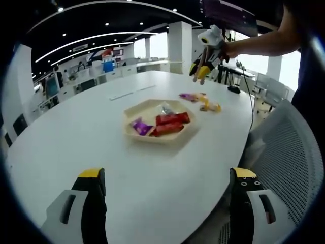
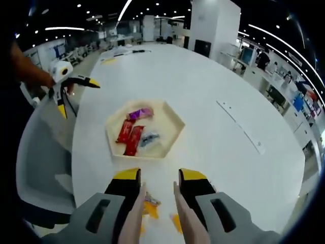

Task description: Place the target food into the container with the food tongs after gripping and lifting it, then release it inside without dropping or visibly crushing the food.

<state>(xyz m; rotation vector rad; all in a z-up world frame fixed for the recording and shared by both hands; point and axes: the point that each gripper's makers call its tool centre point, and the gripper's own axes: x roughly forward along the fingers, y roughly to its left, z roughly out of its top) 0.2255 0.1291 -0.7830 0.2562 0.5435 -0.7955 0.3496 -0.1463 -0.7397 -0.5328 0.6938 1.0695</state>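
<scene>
A beige hexagonal tray (image 1: 148,108) (image 2: 171,123) sits mid-table and holds red packets (image 1: 170,124) (image 2: 129,134), a purple one (image 1: 139,126) (image 2: 139,113) and a silvery one (image 1: 166,108) (image 2: 149,138). Loose yellow snacks (image 1: 210,105) (image 2: 150,206) and a purple snack (image 1: 188,96) lie on the table beside the tray. My right gripper (image 2: 159,178) (image 1: 202,68) hovers above the loose snacks, open, with pale tong blades (image 2: 133,218) along its jaws and nothing between them. My left gripper (image 1: 167,175) (image 2: 76,96) is held wide open above the table's near edge, short of the tray.
The large white oval table (image 1: 101,127) (image 2: 213,86) has a thin strip (image 2: 238,124) lying on it. A grey mesh chair (image 1: 289,152) (image 2: 40,157) stands at the table's edge. A person's arm (image 1: 259,43) holds the right gripper. Desks and pillars stand behind.
</scene>
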